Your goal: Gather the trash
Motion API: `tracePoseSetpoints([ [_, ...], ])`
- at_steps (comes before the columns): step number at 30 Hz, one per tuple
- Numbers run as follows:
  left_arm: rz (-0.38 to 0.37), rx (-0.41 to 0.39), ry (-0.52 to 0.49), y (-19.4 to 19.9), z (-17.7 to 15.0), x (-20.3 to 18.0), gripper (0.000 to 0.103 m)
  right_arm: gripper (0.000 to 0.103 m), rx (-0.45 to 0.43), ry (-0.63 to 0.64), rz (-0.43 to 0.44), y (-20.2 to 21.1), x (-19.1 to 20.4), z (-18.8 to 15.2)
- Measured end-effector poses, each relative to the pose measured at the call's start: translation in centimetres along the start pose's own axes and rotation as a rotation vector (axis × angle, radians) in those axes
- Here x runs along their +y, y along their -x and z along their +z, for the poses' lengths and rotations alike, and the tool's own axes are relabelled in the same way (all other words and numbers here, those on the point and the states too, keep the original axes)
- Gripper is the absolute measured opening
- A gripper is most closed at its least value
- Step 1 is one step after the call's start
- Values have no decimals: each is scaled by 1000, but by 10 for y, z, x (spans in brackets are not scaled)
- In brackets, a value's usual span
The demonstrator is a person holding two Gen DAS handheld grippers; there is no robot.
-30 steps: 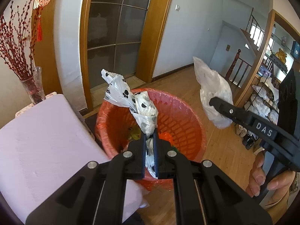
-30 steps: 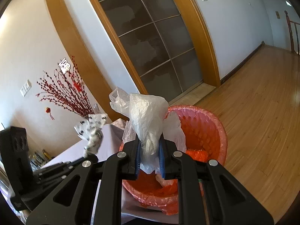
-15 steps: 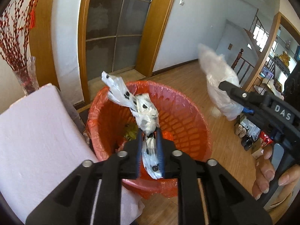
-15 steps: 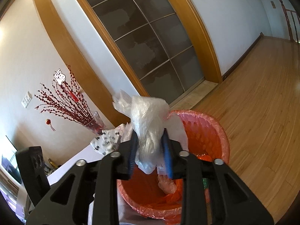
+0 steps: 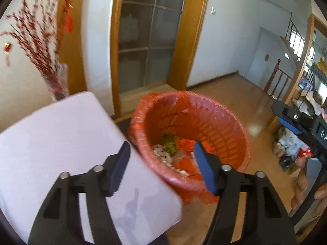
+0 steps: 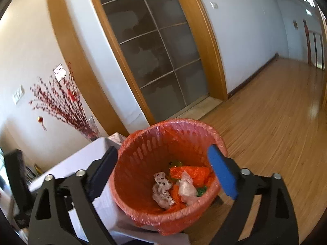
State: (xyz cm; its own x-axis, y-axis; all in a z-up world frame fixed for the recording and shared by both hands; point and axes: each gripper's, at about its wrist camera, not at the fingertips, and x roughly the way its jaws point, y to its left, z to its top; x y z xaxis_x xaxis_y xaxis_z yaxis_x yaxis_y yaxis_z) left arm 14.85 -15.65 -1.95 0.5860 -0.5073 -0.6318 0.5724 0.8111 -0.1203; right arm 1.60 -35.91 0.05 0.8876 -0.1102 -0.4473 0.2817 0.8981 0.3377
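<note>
A red slotted trash basket (image 5: 235, 134) (image 6: 143, 149) with a red liner stands on the wood floor beside a white table. Inside lie a black-spotted white bag (image 6: 162, 189) (image 5: 163, 155), a clear plastic bag (image 6: 187, 189), orange plastic and something green. My left gripper (image 5: 161, 169) is open and empty above the basket's near rim. My right gripper (image 6: 163, 173) is open and empty over the basket; it also shows at the right edge of the left wrist view (image 5: 296, 122).
A white-covered table (image 5: 61, 143) (image 6: 81, 159) touches the basket's left side. A glass vase of red branches (image 5: 59, 81) (image 6: 87, 130) stands behind it. A glass-paned door (image 6: 153, 51) is behind, wood floor (image 6: 276, 112) to the right, cluttered shelves (image 5: 306, 106) far right.
Both grippers opened and let go of their bags. The spotted bag and the clear bag now lie inside the basket.
</note>
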Motion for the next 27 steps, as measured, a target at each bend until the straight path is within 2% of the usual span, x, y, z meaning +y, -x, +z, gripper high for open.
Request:
tracePoseSetpoints([
  [1, 20, -20, -6, 10, -3, 1, 73, 93, -2, 23, -9, 4, 4, -2],
  [3, 83, -67, -21, 31, -11, 5, 86, 100, -7, 62, -25, 11, 13, -7],
  [8, 255, -174, -18, 81, -36, 18, 99, 101, -47, 188, -87, 31, 43, -27],
  [12, 337, -213, 40, 109, -47, 33, 99, 101, -115, 238, -163, 47, 56, -40],
  [16, 430, -251, 70, 132, -58, 38, 99, 101, -114, 260, -213, 55, 66, -52],
  [19, 465, -276, 81, 144, -65, 38, 99, 101, -113, 249, -185, 63, 69, -60],
  [27, 470, -269, 98, 159, -83, 33, 99, 101, -108, 275, -150, 76, 82, -74],
])
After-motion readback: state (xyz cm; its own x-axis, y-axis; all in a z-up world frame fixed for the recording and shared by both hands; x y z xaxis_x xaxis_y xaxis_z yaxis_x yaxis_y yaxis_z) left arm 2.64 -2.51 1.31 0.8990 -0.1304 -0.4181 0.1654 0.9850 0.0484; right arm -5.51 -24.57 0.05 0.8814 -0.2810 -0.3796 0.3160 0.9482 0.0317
